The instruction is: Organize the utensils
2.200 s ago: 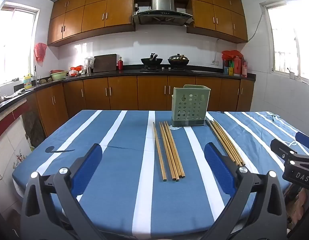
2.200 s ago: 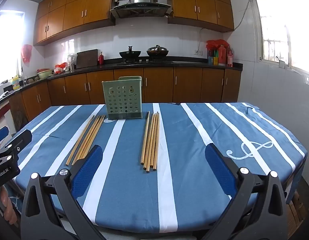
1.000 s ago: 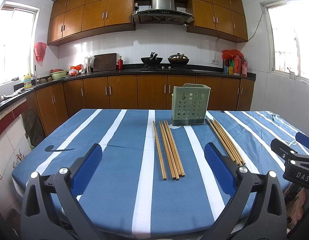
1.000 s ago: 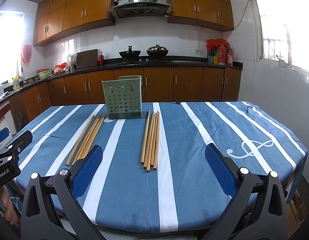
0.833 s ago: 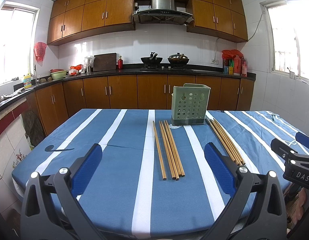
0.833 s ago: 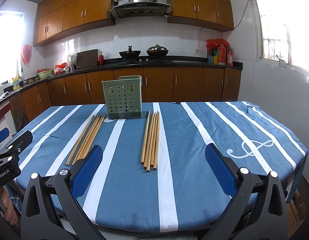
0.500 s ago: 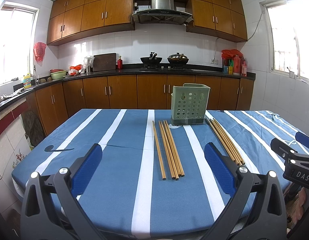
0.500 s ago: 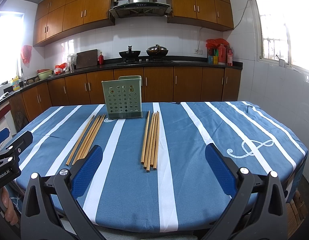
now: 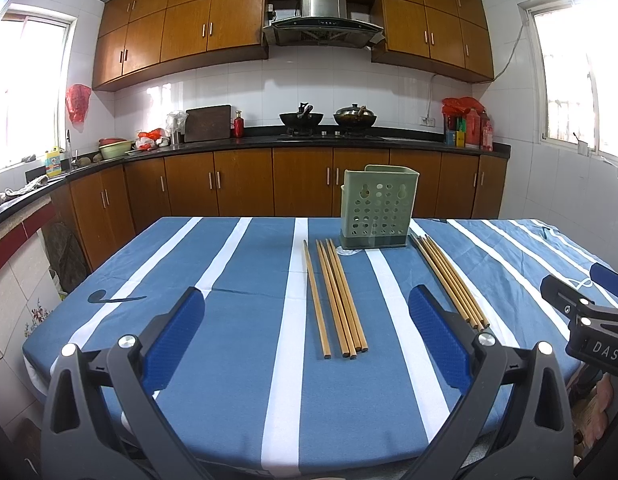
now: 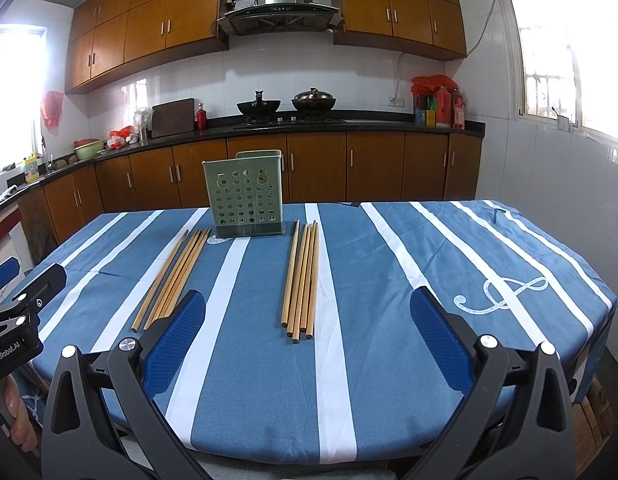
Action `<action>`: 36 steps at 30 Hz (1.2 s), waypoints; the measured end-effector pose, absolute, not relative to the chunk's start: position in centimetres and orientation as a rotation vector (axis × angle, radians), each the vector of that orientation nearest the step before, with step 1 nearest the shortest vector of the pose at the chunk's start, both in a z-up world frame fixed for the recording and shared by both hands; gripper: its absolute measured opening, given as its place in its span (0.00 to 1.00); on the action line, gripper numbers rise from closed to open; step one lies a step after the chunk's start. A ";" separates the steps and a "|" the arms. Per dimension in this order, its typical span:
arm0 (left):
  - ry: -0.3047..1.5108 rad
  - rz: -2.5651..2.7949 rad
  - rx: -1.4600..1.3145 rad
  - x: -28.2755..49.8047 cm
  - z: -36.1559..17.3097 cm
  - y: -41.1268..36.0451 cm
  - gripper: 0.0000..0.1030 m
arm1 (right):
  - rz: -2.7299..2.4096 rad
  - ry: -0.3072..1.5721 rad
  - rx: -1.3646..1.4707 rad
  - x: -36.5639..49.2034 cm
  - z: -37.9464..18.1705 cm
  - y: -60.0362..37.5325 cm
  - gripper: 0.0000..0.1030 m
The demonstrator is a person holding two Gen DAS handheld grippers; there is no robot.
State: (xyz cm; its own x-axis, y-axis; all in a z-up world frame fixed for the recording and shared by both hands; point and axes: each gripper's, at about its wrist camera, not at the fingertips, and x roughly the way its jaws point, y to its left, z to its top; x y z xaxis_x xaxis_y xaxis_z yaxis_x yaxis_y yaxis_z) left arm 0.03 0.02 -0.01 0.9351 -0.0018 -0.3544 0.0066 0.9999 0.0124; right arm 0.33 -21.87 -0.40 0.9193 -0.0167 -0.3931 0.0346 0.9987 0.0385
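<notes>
A green perforated utensil holder (image 9: pixel 377 208) stands upright near the far edge of the table; it also shows in the right wrist view (image 10: pixel 245 197). Two groups of wooden chopsticks lie flat in front of it: a left group (image 9: pixel 337 296) (image 10: pixel 173 276) and a right group (image 9: pixel 449 280) (image 10: pixel 301 278). My left gripper (image 9: pixel 305 332) is open and empty, near the table's front edge. My right gripper (image 10: pixel 307 332) is open and empty, also at the front edge. Each gripper shows at the edge of the other's view.
The table has a blue cloth with white stripes (image 9: pixel 229 280). Behind it runs a kitchen counter with wooden cabinets (image 9: pixel 245 184), a stove with two woks (image 9: pixel 329 120) and bottles at the right (image 9: pixel 469 128).
The left wrist view has shifted very slightly. Nothing on the table has moved and both grippers stay open.
</notes>
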 end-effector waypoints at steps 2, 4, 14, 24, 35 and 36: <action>0.362 -0.004 0.014 0.0 0.0 0.0 0.96 | -0.026 0.404 0.046 0.3 -0.4 -21.9 0.98; 0.362 -0.004 0.014 0.0 0.0 0.0 0.96 | -0.026 0.403 0.046 0.3 -0.4 -21.9 0.98; 0.363 -0.004 0.014 0.0 0.0 0.0 0.96 | -0.026 0.404 0.046 0.3 -0.4 -21.8 0.98; 0.366 -0.004 0.014 0.0 0.0 0.1 0.96 | -0.026 0.405 0.047 0.4 -0.5 -21.8 0.98; 0.381 -0.003 0.011 0.3 -0.4 0.2 0.96 | -0.029 0.417 0.052 0.8 -0.6 -21.7 0.98; 0.393 -0.003 0.007 1.1 -0.7 0.3 0.96 | -0.030 0.427 0.057 1.0 -0.7 -21.8 0.98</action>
